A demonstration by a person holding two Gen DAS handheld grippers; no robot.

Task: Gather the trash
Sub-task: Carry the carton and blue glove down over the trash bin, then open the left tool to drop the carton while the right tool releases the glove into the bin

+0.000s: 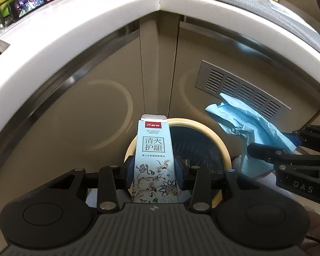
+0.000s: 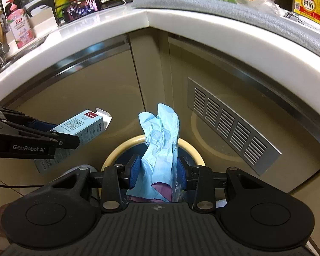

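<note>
Landmark: the round waste bin (image 2: 153, 149) with cream rim and dark liner, standing on the floor at the inner corner of the beige cabinets.

Left hand-held gripper (image 1: 154, 168): closed on a pale blue toothpaste carton (image 1: 153, 160), blue pads pressing both long sides. The carton is held above the bin's left rim, its top flap open; in the right wrist view it tilts, open end up and toward the cabinets.

Right hand-held gripper (image 2: 157, 170): clamped on a crumpled light blue rubber glove (image 2: 160, 140), fingers of the glove pointing up, directly over the bin opening.

Above the bin, the white worktop (image 2: 108, 23) carries a phone (image 2: 83, 8), a pink soap bottle (image 2: 19, 25) and a grey mat (image 2: 224, 6). A vent grille (image 2: 230, 125) sits in the cabinet door right of the bin.
</note>
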